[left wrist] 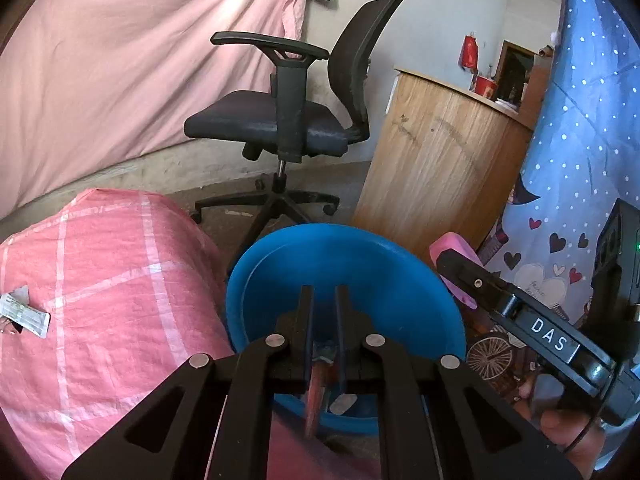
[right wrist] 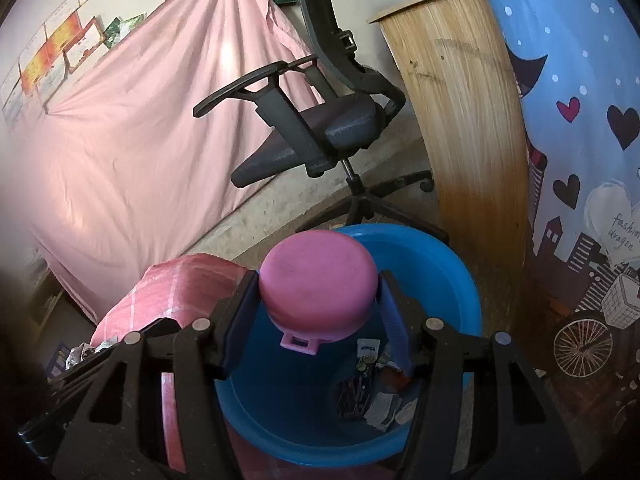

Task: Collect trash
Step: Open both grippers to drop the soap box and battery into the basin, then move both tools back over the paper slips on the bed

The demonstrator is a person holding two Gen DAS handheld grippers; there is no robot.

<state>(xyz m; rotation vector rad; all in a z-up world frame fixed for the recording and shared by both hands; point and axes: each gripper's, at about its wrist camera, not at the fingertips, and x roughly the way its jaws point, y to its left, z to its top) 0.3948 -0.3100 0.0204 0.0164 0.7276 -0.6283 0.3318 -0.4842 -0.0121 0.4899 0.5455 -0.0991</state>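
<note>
- My left wrist view looks forward and downward along its jaws, close over the round blue plastic bin [left wrist: 348,280].
- My right wrist view does likewise, nearer the bin.
- Both share the black office chair [left wrist: 296,120], pink draped sheet [right wrist: 132,140] and curved wooden desk [left wrist: 436,168].

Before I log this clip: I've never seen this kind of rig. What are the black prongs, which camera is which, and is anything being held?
No robot here: a person carries a two-finger gripper in each hand, each with a camera looking along its fingers. The left wrist view shows the left gripper nearly shut over a blue basin, pinching a thin reddish-brown scrap; what it is I cannot tell. The right gripper appears at that picture's right edge. The right wrist view shows the same gripper clamped on a round pink lid above the basin, where wrappers already lie. A pink checked sack sits beside it, bearing one more wrapper.
</note>
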